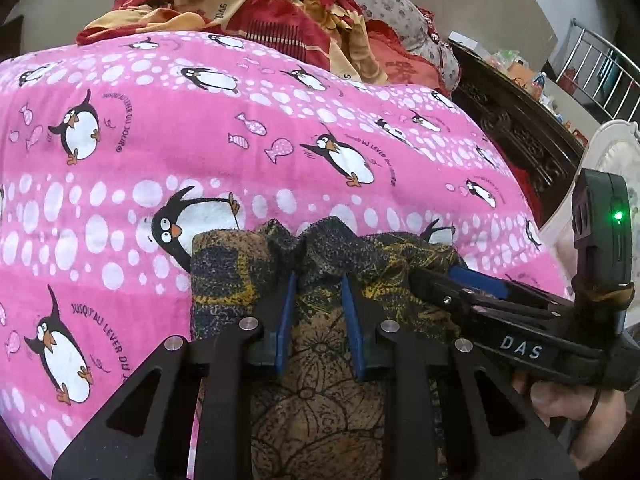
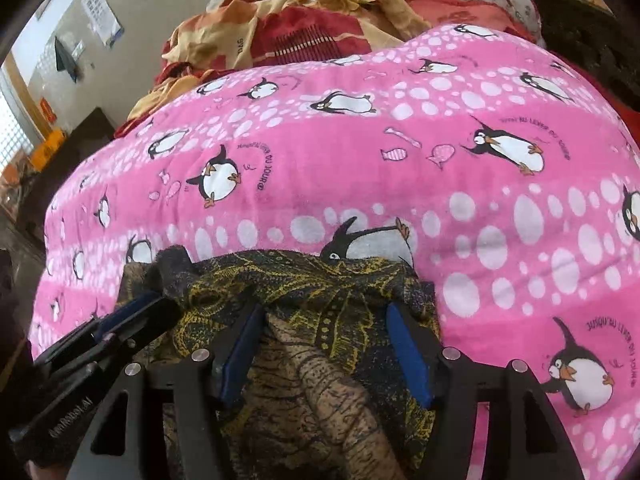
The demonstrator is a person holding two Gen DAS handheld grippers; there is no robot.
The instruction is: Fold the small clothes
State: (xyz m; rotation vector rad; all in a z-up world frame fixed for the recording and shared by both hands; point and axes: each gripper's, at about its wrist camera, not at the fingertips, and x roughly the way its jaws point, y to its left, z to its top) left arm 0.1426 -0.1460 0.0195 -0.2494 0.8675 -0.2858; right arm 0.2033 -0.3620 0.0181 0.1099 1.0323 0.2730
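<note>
Garment, dark with yellow and tan print, bunched at bottom center of both views, lying on pink penguin blanket. Left gripper in its own view: blue pads a little apart with cloth bunched between them; real clamp or not, cannot tell. Right gripper in its own view: pads wider apart, cloth lying loose between them, tips at the far hem. Left view only: right gripper body at lower right, lettered DAS, green light on, hand under it, plus dark carved furniture upper right. Right view only: left gripper at lower left, window and wall at upper left. Red-orange bedding top of both.
</note>
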